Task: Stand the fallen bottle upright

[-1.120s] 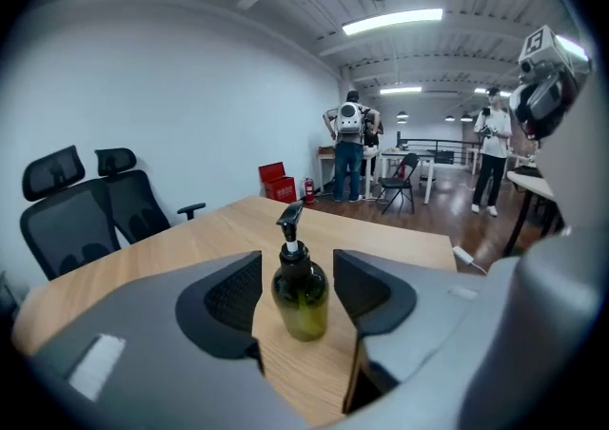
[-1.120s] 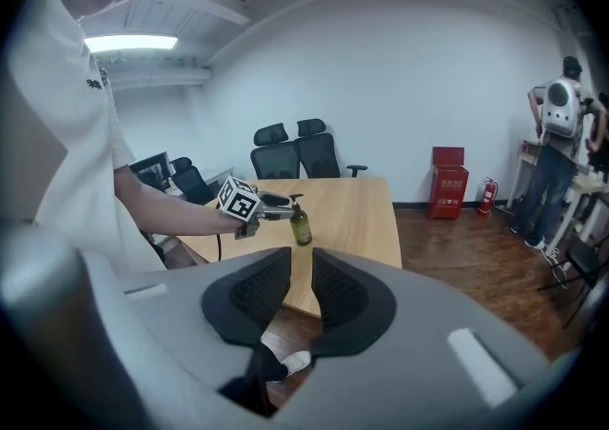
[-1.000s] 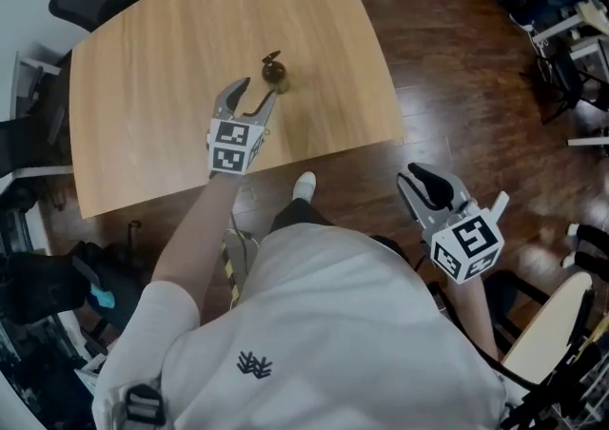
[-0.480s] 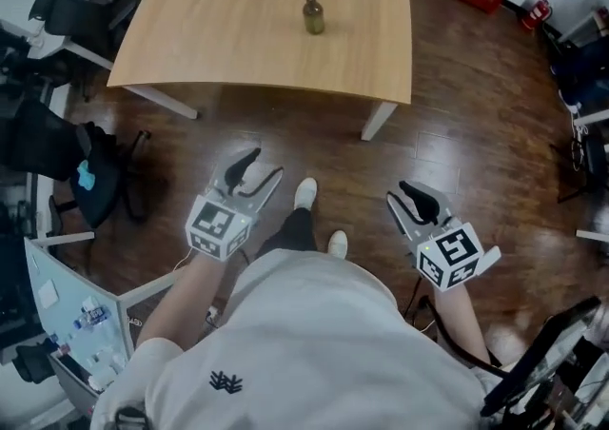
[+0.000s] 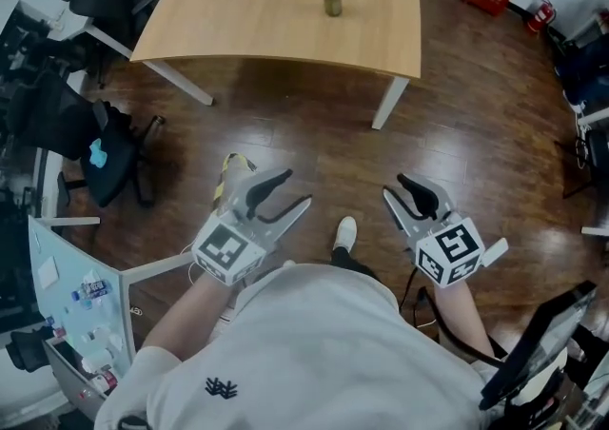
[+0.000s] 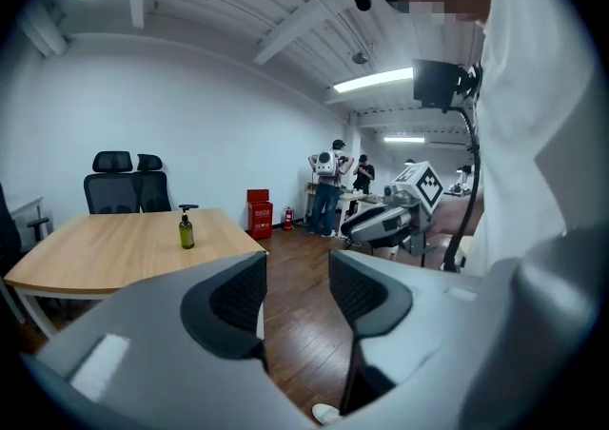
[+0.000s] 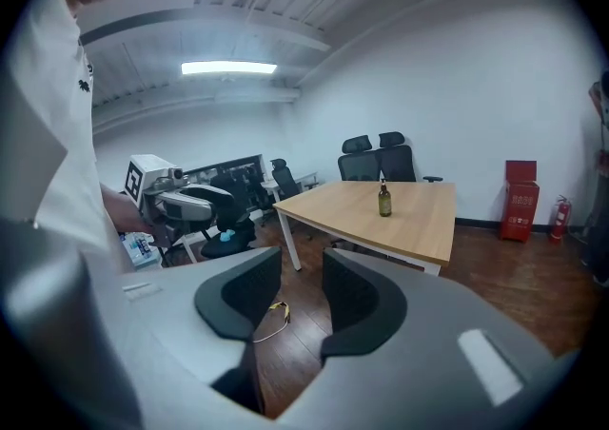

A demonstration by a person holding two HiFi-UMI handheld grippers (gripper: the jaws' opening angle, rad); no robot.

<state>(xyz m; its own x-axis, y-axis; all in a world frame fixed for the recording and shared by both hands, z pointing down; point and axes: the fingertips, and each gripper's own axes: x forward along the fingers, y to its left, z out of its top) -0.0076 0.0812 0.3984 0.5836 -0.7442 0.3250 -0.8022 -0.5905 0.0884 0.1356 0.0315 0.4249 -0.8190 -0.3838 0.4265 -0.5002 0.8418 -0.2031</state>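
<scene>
Bright ceiling strip lights [image 7: 228, 68] — sharp pictures, fisheye-bent edges.

The right gripper [image 7: 302, 290] has its jaws opening, with only the wooden floor [image 7: 533, 276] and a yellow cord [image 7: 278, 310] showing in the gap. At 1 o'clock the bottle [image 7: 384, 200] stands upright on the table [image 7: 428, 228], with 2 black chairs [image 7: 373, 162] behind it. The left gripper [image 7: 186, 202] sits at 9 o'clock.
</scene>
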